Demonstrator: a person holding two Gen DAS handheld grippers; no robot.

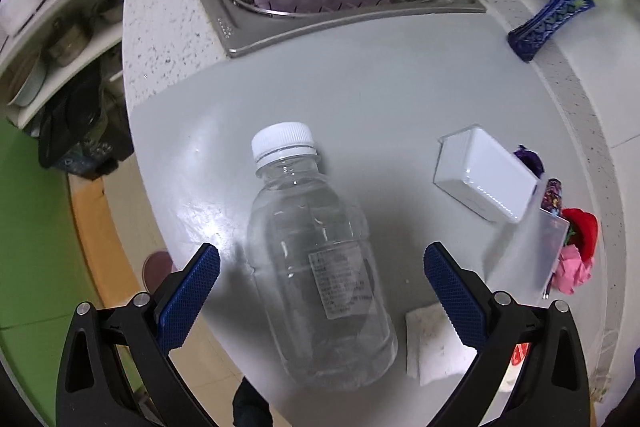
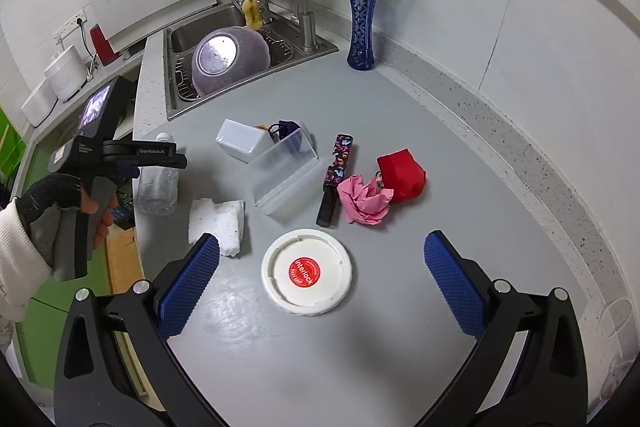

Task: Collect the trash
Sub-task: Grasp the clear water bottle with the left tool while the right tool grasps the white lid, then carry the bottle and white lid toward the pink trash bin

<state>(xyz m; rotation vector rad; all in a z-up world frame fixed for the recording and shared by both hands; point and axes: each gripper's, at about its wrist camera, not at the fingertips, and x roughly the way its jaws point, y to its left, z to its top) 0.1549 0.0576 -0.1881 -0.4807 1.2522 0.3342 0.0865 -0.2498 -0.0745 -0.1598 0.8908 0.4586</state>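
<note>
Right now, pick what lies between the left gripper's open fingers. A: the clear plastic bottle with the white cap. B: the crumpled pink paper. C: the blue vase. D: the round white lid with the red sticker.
A: in the left wrist view the clear plastic bottle lies on its side on the grey counter, between the spread fingers of the left gripper, which do not touch it.

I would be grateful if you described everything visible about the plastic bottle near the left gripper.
The plastic bottle is clear, ribbed, with a white screw cap on and a small printed label. It looks empty. It stands on the grey countertop near its edge, between the open fingers of the left gripper, which do not touch it. A crumpled white tissue lies beside it.
</note>
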